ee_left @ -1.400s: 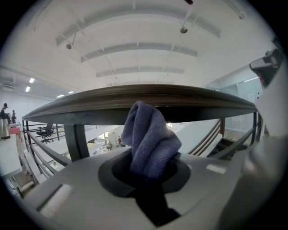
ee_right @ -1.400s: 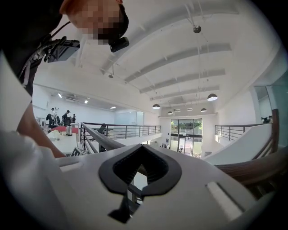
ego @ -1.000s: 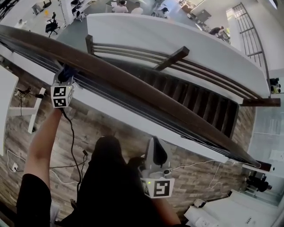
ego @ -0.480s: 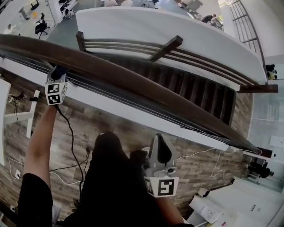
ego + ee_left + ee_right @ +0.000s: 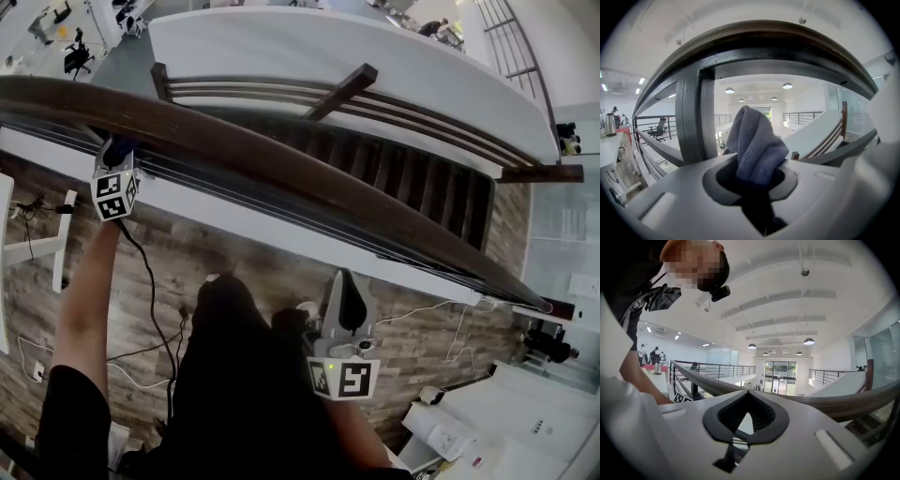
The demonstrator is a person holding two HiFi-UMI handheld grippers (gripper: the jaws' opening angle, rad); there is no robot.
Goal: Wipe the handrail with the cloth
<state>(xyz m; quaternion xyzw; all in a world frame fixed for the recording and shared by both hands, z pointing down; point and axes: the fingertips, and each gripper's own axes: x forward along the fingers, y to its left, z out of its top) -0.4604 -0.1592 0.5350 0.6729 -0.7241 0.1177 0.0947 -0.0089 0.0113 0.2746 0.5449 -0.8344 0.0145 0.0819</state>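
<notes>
From where I stand, the left tool [image 5: 116, 150] is up at about ten o'clock, clenched on a fold of grey-blue cloth [image 5: 757, 147] that sticks out past its jaws. The dark wooden handrail [image 5: 281, 164] runs from nine o'clock down to four o'clock. The cloth sits just under its near edge, beside a baluster post [image 5: 691, 117], and it doesn't look pressed against the wood yet.

The right tool [image 5: 344, 281] hangs low at six o'clock, well clear of the rail, jaws closed with nothing between them.

To wipe well, I'd say the cloth should be lifted so the loose fold lies flat on the rail's top and curved side. Then it can be drawn along the rail's length in one steady pass, with light pressure so the hard jaws never scrape the finish. Going round the post will need care.

Nothing is readable: only black-and-white square patterns on each marker cube [image 5: 113, 195], no brand or lettering.
</notes>
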